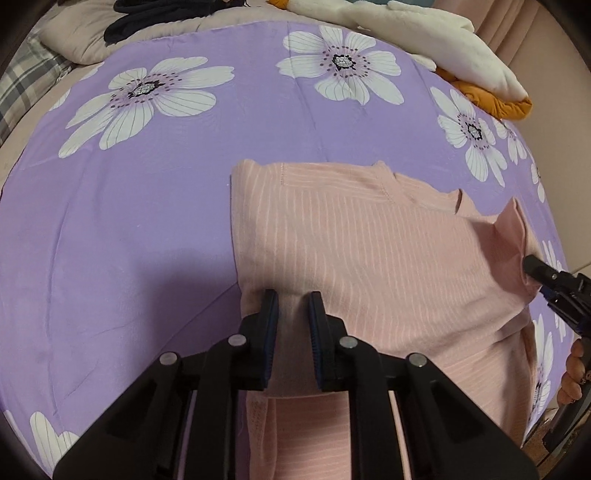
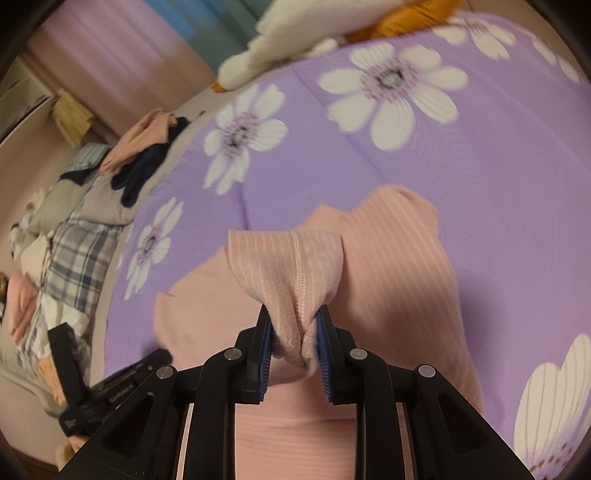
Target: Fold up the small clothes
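Note:
A pink striped garment lies partly folded on the purple flowered bedsheet. In the left wrist view my left gripper stands at the garment's near left edge, shut on a strip of its pink fabric that runs up between the pads. My right gripper bites the garment's right edge, where the cloth is lifted into a flap. In the right wrist view the right gripper is shut on a bunched fold of the pink garment, raised a little off the sheet.
White and orange soft things lie at the sheet's far right corner. Dark clothes and a plaid pillow sit at the far left. A hand holds the right tool. A clothes pile lies beyond the sheet.

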